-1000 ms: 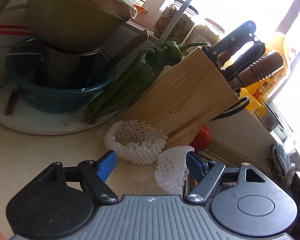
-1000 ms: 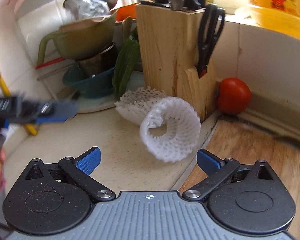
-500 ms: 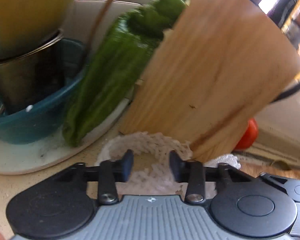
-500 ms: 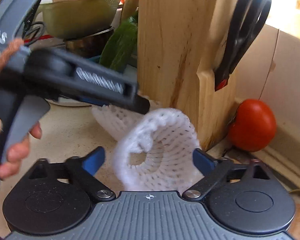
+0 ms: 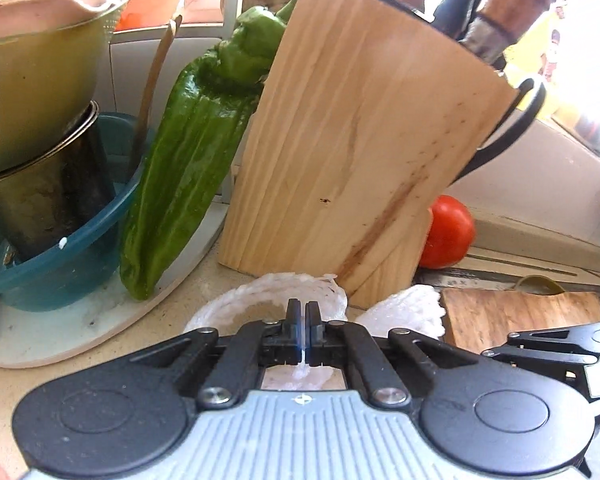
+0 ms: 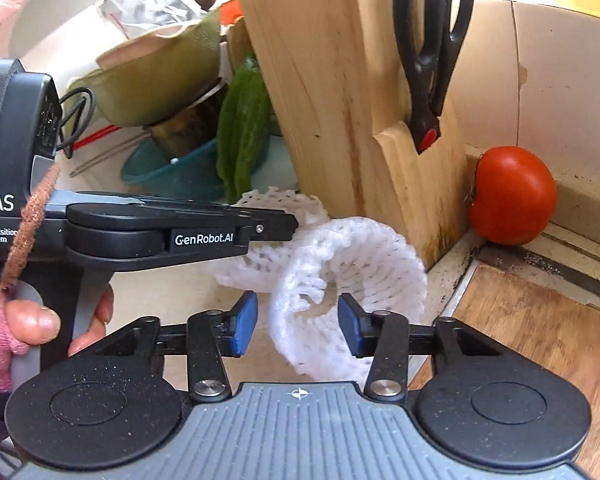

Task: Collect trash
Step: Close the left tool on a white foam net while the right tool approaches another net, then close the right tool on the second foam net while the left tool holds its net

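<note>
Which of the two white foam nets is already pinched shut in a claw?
The flatter foam net nearer the green pepper: the left claw is shut on it. The curled foam net sits between open fingers.

Foam nets (image 6: 352, 264): white, open mesh pattern. Knife block (image 5: 360, 140): pale wood, vertical grain. Pepper (image 5: 188, 168) green; tomato (image 6: 512, 196) red; basin (image 5: 60, 264) teal; right gripper (image 6: 298, 326) pads (image 6: 244, 326) blue.
</note>
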Tool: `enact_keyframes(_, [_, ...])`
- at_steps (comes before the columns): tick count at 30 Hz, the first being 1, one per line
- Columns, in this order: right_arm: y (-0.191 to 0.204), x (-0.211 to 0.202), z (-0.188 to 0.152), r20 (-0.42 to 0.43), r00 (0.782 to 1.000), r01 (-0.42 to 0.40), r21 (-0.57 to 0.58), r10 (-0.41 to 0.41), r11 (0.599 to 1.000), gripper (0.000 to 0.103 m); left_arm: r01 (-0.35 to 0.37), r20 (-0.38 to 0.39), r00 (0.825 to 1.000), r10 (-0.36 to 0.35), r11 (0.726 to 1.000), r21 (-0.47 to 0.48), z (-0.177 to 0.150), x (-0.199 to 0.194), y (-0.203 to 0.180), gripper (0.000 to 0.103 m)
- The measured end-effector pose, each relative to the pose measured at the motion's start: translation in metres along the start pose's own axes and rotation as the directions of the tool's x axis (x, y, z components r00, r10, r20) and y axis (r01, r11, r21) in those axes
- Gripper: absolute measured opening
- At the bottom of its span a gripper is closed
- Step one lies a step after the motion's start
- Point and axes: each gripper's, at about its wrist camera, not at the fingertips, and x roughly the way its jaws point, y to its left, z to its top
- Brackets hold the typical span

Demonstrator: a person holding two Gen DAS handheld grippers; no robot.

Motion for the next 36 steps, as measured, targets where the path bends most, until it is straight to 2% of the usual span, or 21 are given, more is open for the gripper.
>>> enact_keyframes(5, [0.003,-0.003,-0.001,-0.016,0.999,-0.039,0.007,0.039,0.999,0.048,0.03,-0.01,1.0,-0.03,1.0,-0.009,-0.004,-0.01,0.004,0.002])
enact_keyframes(10, [0.01,-0.016,-0.007,-0.022,0.994,-0.105,0.017,0.105,0.994,0.048,0.128,-0.003,0.992,-0.13,0.985,-0.118,-0.01,-0.024,0.029,0.002])
enact_keyframes(11, [0.011,-0.02,-0.009,-0.029,0.993,-0.118,0.013,0.119,0.993,0.048,0.145,0.005,0.989,-0.146,0.98,-0.135,-0.01,-0.026,0.033,0.004])
enact_keyframes(13, [0.017,-0.031,-0.015,-0.032,0.994,-0.107,-0.042,0.106,0.993,0.054,0.166,0.026,0.986,-0.164,0.961,-0.222,-0.009,-0.024,0.045,0.021])
enact_keyframes(14, [0.02,-0.038,-0.017,-0.009,0.997,-0.077,-0.08,0.077,0.994,0.071,0.165,0.042,0.986,-0.16,0.947,-0.276,-0.008,-0.021,0.052,0.041])
enact_keyframes(15, [0.023,-0.044,-0.018,0.017,0.999,-0.046,-0.118,0.049,0.992,0.09,0.164,0.059,0.986,-0.153,0.935,-0.313,-0.007,-0.018,0.057,0.055])
enact_keyframes(17, [0.028,-0.055,-0.017,0.094,0.996,0.022,-0.184,-0.005,0.983,0.1,0.157,0.076,0.987,-0.139,0.918,-0.365,-0.003,-0.003,0.06,0.069])
enact_keyframes(18, [0.028,-0.06,-0.015,0.138,0.99,0.053,-0.214,-0.023,0.975,0.103,0.148,0.054,0.989,-0.138,0.92,-0.363,0.0,0.009,0.059,0.072])
enact_keyframes(19, [0.027,-0.062,-0.013,0.175,0.984,0.08,-0.243,-0.037,0.967,0.103,0.118,0.014,0.993,-0.121,0.925,-0.362,0.001,0.02,0.057,0.071])
enact_keyframes(20, [0.026,-0.056,-0.008,0.174,0.983,0.096,-0.264,-0.05,0.96,0.103,0.106,-0.013,0.993,-0.119,0.927,-0.36,-0.001,0.028,0.055,0.071])
enact_keyframes(21, [0.023,-0.044,-0.002,0.128,0.99,0.09,-0.271,-0.056,0.958,0.103,0.108,-0.035,0.991,-0.127,0.933,-0.344,-0.005,0.035,0.054,0.069])
enact_keyframes(22, [0.019,-0.03,0.002,0.081,0.996,0.058,-0.26,-0.038,0.964,0.103,0.096,-0.054,0.991,-0.119,0.942,-0.321,-0.01,0.04,0.053,0.059])
enact_keyframes(23, [0.015,-0.015,0.005,0.035,0.999,0.02,-0.236,-0.012,0.972,0.103,0.083,-0.042,0.994,-0.099,0.955,-0.285,-0.012,0.038,0.052,0.038])
enact_keyframes(24, [0.011,0.001,0.006,-0.011,1.0,0.002,-0.211,-0.005,0.977,0.102,0.071,-0.061,0.994,-0.091,0.959,-0.274,-0.013,0.037,0.053,0.028])
enact_keyframes(26, [0.006,0.026,0.005,-0.075,0.997,-0.026,-0.166,0.014,0.986,0.094,0.101,-0.059,0.99,-0.125,0.944,-0.314,-0.013,0.028,0.062,0.023])
enact_keyframes(27, [0.005,0.035,0.005,-0.102,0.994,-0.053,-0.127,0.04,0.99,0.071,0.12,-0.035,0.99,-0.138,0.94,-0.318,-0.013,0.019,0.066,0.021])
enact_keyframes(29, [0.004,0.045,0.002,-0.158,0.978,-0.141,-0.016,0.137,0.99,0.033,0.187,0.009,0.981,-0.194,0.925,-0.33,-0.013,0.0,0.071,0.02])
enact_keyframes(31, [0.012,0.041,-0.001,-0.152,0.97,-0.19,0.01,0.189,0.982,0.034,0.27,0.054,0.961,-0.27,0.886,-0.377,-0.018,-0.022,0.08,0.02])
enact_keyframes(33, [0.017,0.032,-0.006,-0.137,0.959,-0.241,0.073,0.249,0.968,0.034,0.328,0.106,0.944,-0.312,0.855,-0.401,-0.026,-0.048,0.087,0.02])
enact_keyframes(36, [0.034,0.009,-0.012,-0.097,0.943,-0.307,0.117,0.319,0.944,0.034,0.348,0.16,0.938,-0.309,0.84,-0.417,-0.045,-0.094,0.1,0.02])
